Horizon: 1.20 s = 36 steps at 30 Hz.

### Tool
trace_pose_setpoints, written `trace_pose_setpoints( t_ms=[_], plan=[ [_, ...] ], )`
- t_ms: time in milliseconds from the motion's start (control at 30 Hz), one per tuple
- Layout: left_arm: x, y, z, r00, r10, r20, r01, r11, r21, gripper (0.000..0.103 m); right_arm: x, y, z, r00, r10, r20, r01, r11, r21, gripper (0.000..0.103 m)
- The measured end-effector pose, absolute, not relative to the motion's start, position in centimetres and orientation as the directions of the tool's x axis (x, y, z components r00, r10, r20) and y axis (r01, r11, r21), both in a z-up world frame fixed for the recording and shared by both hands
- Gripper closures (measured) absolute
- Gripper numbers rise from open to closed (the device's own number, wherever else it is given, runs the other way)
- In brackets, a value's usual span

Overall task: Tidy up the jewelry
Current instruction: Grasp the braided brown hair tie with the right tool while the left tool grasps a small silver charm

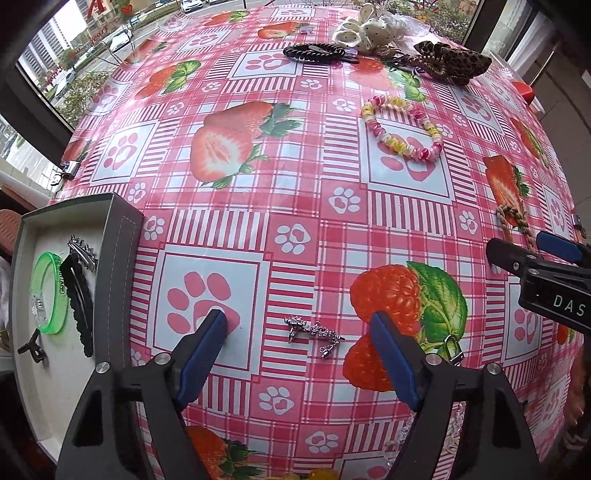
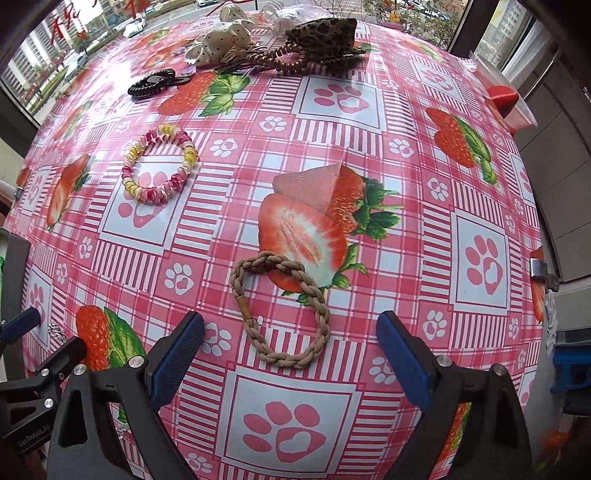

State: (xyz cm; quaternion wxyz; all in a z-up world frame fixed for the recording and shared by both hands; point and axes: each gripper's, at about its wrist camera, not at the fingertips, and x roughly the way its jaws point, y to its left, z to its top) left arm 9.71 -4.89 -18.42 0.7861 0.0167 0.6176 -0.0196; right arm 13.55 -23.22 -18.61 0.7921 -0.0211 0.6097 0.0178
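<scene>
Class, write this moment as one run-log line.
left claw: open over rhinestone clip | right claw: open over braided band | tray: partly filled

Tray [image 1: 122, 236] sits at table's [image 1: 295, 229] left edge w/ bangle [image 1: 48, 291] & clips inside. Sparkly clip [image 1: 314, 332] lies on table just right of tray; braided band [image 2: 284, 314] further right. Spiral tie [image 1: 402, 125] behind them; scrunchies [image 1: 369, 33] at far edge.

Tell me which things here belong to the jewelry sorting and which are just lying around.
Job:
- rhinestone clip
- braided band
- coil bracelet
- black coil tie
- leopard scrunchie
- dotted scrunchie
- tray with green bangle

Lying about:
- tablecloth
- table clamp
- red box
</scene>
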Motion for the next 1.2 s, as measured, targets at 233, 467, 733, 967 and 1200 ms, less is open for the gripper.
trace_pose_setpoints(
  t_ms=[233, 467, 733, 967, 1200],
  plan=[
    [10.1, -6.2, -17.7, 0.235, -0.031, -0.971, 0.086, 0.996, -0.011, 0.058, 13.9, -21.3, -18.0, 0.264, 0.015, -0.964, -0.107, 0.994, -0.013, 0.037],
    [9.8, -5.4, -17.2, 0.226, -0.081, -0.971, 0.078, 0.995, -0.065, 0.079, 13.9, -20.6, -17.3, 0.269, 0.019, -0.963, -0.085, 0.996, -0.004, 0.09],
    [8.6, -3.8, -15.6, 0.258, -0.137, -0.956, 0.084, 0.989, -0.119, 0.079, 12.3, -23.0, -16.0, 0.281, 0.133, -0.95, -0.014, 0.991, 0.135, 0.097],
    [7.3, -2.2, -14.2, 0.273, -0.158, -0.949, 0.087, 0.986, -0.139, 0.079, 10.2, -23.4, -14.4, 0.283, 0.189, -0.94, -0.006, 0.981, 0.195, 0.098],
    [7.0, -1.8, -14.5, 0.264, -0.124, -0.957, 0.063, 0.992, -0.111, 0.079, 8.6, -23.4, -14.2, 0.268, 0.215, -0.939, 0.017, 0.973, 0.228, 0.098]
  ],
)
